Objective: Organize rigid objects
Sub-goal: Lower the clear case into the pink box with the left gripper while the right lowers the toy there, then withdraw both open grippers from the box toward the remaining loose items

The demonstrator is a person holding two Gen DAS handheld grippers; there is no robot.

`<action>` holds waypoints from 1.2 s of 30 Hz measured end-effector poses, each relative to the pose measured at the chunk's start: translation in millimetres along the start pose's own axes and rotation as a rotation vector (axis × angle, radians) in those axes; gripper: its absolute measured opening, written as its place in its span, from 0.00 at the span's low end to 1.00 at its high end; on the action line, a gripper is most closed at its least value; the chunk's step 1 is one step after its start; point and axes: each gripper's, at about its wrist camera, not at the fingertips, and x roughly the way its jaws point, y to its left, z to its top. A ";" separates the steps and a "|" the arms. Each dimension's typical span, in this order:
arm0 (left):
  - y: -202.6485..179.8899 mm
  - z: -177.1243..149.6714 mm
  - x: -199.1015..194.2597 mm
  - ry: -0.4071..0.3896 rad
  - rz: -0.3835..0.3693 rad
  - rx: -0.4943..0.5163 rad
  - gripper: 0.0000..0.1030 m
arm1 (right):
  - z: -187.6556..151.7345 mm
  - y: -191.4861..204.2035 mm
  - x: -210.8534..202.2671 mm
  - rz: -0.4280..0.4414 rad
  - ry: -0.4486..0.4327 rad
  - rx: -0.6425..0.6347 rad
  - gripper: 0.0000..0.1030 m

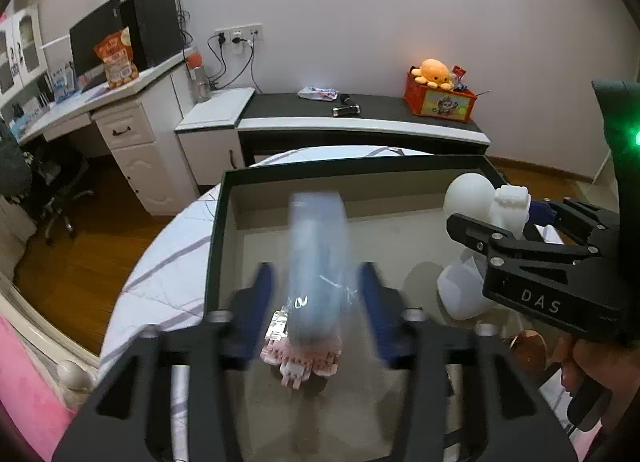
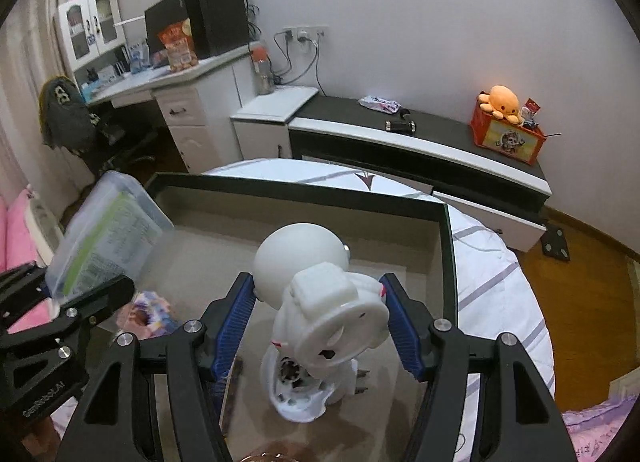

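Observation:
A dark-rimmed open box (image 1: 218,230) with a beige floor lies on a white quilted bed. Above it, my left gripper (image 1: 316,278) stands open around a blurred clear plastic case (image 1: 318,254); its blue pads are just clear of the case's sides. In the right wrist view the same case (image 2: 108,234) shows a green label, with the left gripper (image 2: 76,282) at its lower end. My right gripper (image 2: 316,286) is shut on a white astronaut figure (image 2: 320,294), round head pointing away, over the box's right half. From the left wrist view, that right gripper (image 1: 508,210) holds the figure (image 1: 484,198) near the box's right wall.
On the box floor lie a pink block toy (image 1: 304,358), a white hollow shell (image 2: 300,394), a colourful packet (image 2: 152,310) and a copper disc (image 1: 528,346). Beyond the bed stand a low dark cabinet (image 2: 440,142) with an orange toy crate (image 2: 506,130), and a white desk (image 1: 120,102).

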 end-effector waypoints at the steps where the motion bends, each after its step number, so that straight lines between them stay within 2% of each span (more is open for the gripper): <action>1: -0.5 0.1 -2.0 -0.009 0.019 0.002 0.76 | -1.0 -0.1 0.5 -0.005 0.003 -0.001 0.65; 2: -0.4 0.3 -4.7 -0.022 0.039 0.003 0.82 | -1.0 0.4 0.1 -0.005 0.005 -0.001 0.67; 3: -2.3 -0.1 -10.6 -0.042 0.056 0.006 0.89 | -2.5 0.8 -1.8 -0.010 0.003 -0.003 0.76; 4: -2.5 -0.1 -14.0 -0.052 0.064 0.008 0.92 | -3.0 1.8 -4.5 -0.015 -0.002 -0.006 0.79; 9: 0.4 -2.3 -39.4 -0.088 0.107 0.007 0.99 | -7.8 2.4 -25.2 -0.015 -0.024 0.019 0.82; 14: 9.2 -11.8 -73.2 -0.128 0.140 -0.024 1.00 | -16.2 4.6 -51.3 -0.040 -0.048 0.045 0.82; 23: 22.8 -41.8 -147.1 -0.213 0.154 -0.112 1.00 | -47.6 18.4 -137.3 -0.015 -0.177 0.091 0.83; 28: 22.7 -57.9 -181.4 -0.250 0.162 -0.124 1.00 | -70.6 24.9 -185.5 -0.013 -0.251 0.118 0.83; 36: 16.4 -82.9 -221.4 -0.291 0.158 -0.138 1.00 | -101.7 34.8 -232.9 -0.028 -0.303 0.116 0.83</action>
